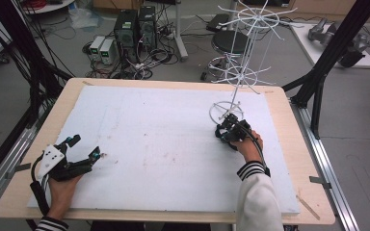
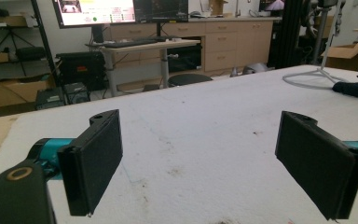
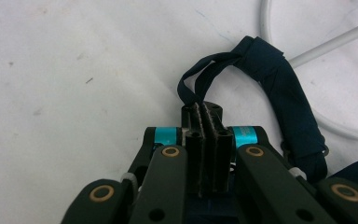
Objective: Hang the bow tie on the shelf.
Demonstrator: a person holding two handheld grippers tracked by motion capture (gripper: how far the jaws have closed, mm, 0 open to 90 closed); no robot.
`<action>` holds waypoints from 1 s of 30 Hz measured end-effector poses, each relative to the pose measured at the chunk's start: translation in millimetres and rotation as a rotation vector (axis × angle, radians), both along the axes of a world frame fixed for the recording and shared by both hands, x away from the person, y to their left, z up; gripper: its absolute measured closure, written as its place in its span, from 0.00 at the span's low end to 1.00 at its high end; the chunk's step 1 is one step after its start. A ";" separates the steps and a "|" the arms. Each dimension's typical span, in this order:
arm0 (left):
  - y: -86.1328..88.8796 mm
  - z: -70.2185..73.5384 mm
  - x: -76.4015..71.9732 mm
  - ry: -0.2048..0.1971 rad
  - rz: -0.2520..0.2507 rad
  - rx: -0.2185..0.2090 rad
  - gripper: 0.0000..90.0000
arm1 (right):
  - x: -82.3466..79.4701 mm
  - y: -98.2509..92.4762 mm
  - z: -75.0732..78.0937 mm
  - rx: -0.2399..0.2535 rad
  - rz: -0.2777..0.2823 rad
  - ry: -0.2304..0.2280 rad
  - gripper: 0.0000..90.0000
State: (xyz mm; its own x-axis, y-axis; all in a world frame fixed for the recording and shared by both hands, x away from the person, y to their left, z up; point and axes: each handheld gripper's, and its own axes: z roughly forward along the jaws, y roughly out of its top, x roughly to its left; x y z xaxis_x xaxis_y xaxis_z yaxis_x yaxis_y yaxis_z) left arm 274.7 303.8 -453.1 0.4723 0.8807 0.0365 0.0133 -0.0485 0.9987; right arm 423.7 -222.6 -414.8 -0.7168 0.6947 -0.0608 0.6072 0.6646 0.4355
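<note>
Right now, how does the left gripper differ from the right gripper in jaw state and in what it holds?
The left gripper has its jaws spread wide with nothing between them; the right gripper is shut on a dark blue strap. The left gripper sits over bare white foam board; the right gripper is beside the white wire rack base. Both are black with teal accents, held low over the board.

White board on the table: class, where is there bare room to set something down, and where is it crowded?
Bare room: the wide middle of the white board, between the left gripper and the right gripper. Crowded: the far right, where the right gripper pinches a dark strap beside the wire rack.
</note>
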 end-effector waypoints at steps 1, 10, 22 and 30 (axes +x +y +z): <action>0.0 0.0 0.0 0.000 0.000 0.000 0.17 | -0.3 0.2 0.1 0.001 -0.002 -0.004 0.97; -0.1 -0.1 -0.2 -0.002 0.000 0.000 0.17 | -5.1 3.5 1.6 0.016 0.020 -0.043 0.97; -0.4 0.0 -0.2 -0.003 0.001 0.003 0.17 | -14.0 -5.3 6.5 0.044 0.034 -0.092 0.97; -0.7 0.1 -0.2 -0.002 0.002 0.007 0.17 | -23.6 -12.7 13.2 0.102 0.018 -0.119 0.97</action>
State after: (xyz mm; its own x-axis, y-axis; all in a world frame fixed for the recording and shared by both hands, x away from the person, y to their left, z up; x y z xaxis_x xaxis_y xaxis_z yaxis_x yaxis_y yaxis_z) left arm 274.5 303.1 -453.1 0.4704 0.8814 0.0442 0.0109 -0.0559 0.9984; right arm 400.1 -235.3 -401.5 -0.7211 0.6887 -0.0758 0.5358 0.6236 0.5693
